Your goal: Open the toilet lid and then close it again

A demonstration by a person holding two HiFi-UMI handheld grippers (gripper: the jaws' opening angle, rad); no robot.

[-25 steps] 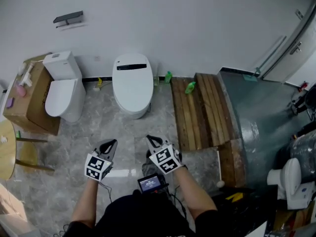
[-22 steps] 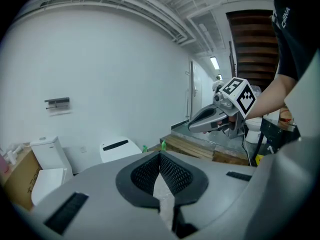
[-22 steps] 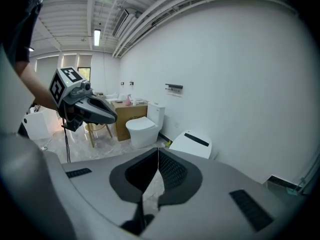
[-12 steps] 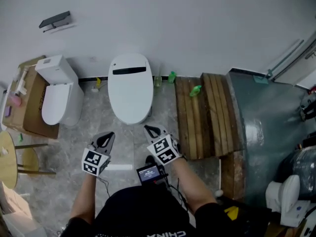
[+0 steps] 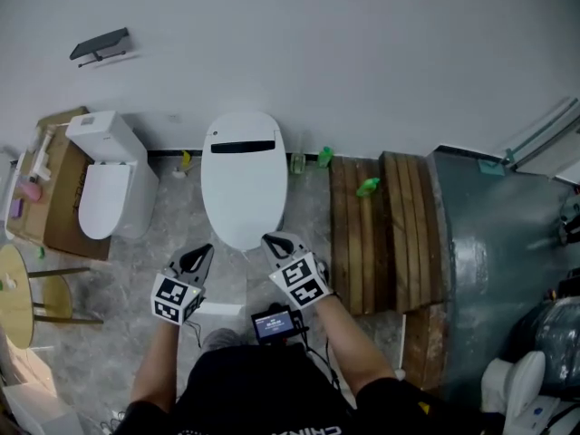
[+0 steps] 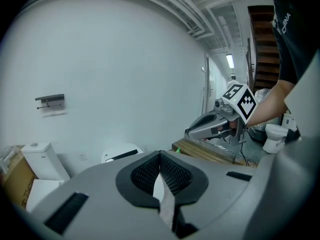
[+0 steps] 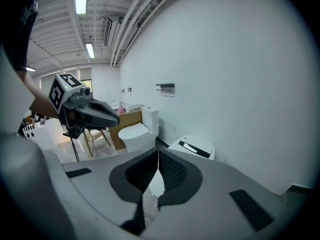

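Grey marbled floor tiles (image 5: pixel 127 256) meet a plain white wall (image 5: pixel 381 53) in the head view. The toilet lid (image 5: pixel 243 184) lies flat and closed on its bowl against that wall, with a black strip (image 5: pixel 242 147) across its far end. Both tools hover over the floor just near of the bowl's rounded front. The left gripper (image 5: pixel 200 255) sits near and left of that front edge, apart from it. The right gripper (image 5: pixel 271 241) has its tip just beside the front right curve; whether it touches cannot be told. Open floor flanks the bowl on both sides. It is bounded at left by a second toilet (image 5: pixel 104 193) and a cardboard box (image 5: pixel 56 198), and at right by a wooden slatted platform (image 5: pixel 381 234) with a green bottle (image 5: pixel 368 187) lying on its far part. From the left gripper view, the two black ribbed pads (image 6: pixel 147 174) are pressed together with nothing caught between them, and the lid shows beyond them to the left, clear of the tips. From the right gripper view, its pads (image 7: pixel 172 171) are likewise clenched on nothing. The lid lies past them to the right, and the other tool hangs off to the left.
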